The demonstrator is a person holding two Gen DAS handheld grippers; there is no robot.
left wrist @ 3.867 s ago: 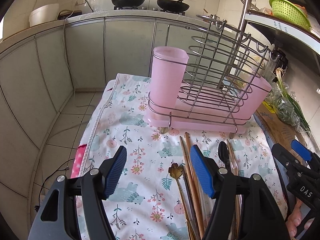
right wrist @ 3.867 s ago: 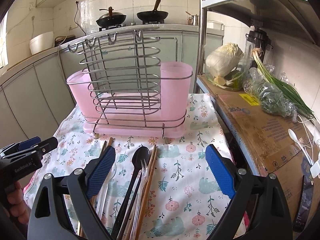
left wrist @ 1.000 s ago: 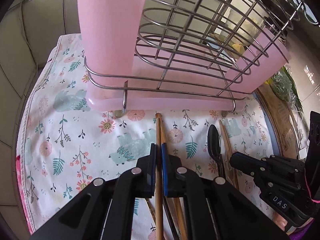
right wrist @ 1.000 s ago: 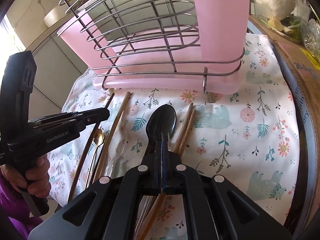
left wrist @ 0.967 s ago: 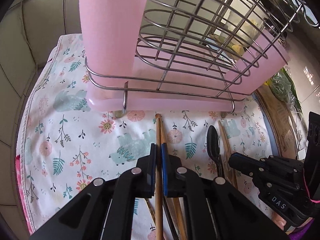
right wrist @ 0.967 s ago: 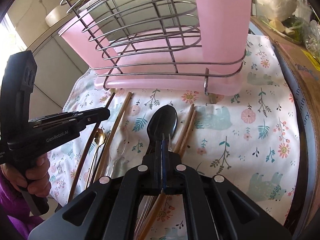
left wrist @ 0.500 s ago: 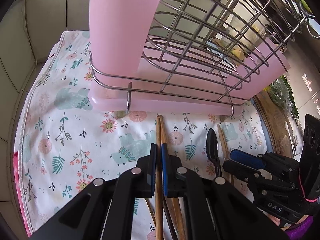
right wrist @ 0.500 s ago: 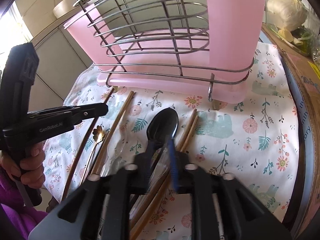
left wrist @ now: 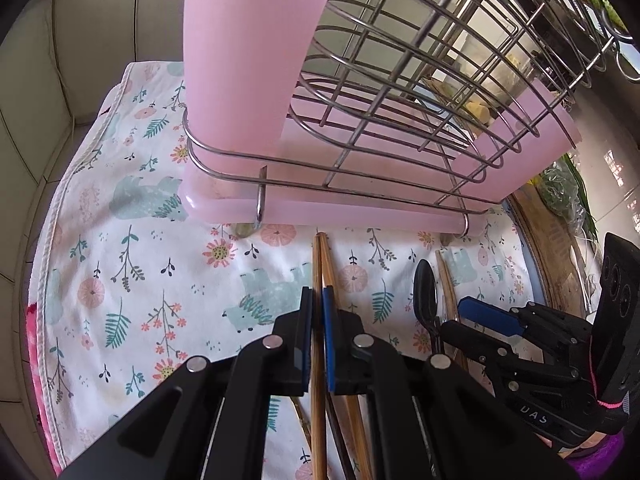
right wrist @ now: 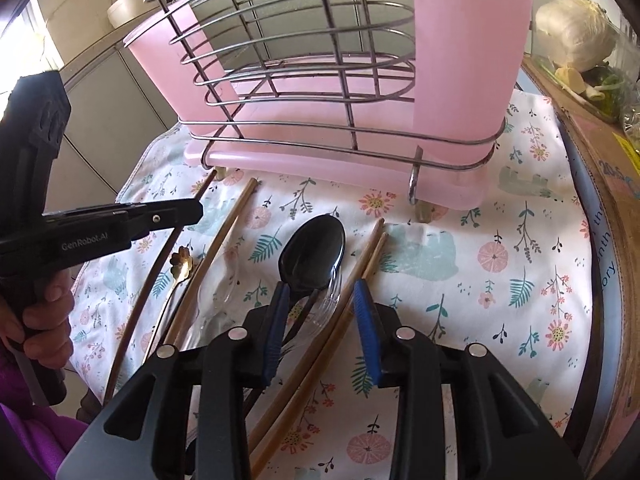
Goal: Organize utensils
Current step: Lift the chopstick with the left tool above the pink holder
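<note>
My left gripper (left wrist: 316, 312) is shut on a pair of brown chopsticks (left wrist: 320, 264) that lie on the floral cloth, just in front of the pink wire utensil rack (left wrist: 360, 128). My right gripper (right wrist: 318, 300) is open, its blue pads either side of the black spoon (right wrist: 314, 254) and a clear plastic fork (right wrist: 330, 300). Another chopstick pair (right wrist: 370, 258) lies by its right pad. A gold flower-ended spoon (right wrist: 180, 260), a clear spoon (right wrist: 218, 284) and more chopsticks (right wrist: 224, 232) lie to the left. The left gripper also shows in the right wrist view (right wrist: 176, 210).
The rack (right wrist: 320, 92) holds a tall pink cup at each end (right wrist: 468, 52). A cardboard sheet (right wrist: 616, 184) with bagged vegetables (right wrist: 576, 40) lies right of the cloth (left wrist: 132, 264). The cloth's left edge drops to the tiled floor (left wrist: 28, 120).
My right gripper has opened, letting go of the black spoon, which lies on the cloth. My left gripper stays shut on the chopsticks and has edged toward the rack.
</note>
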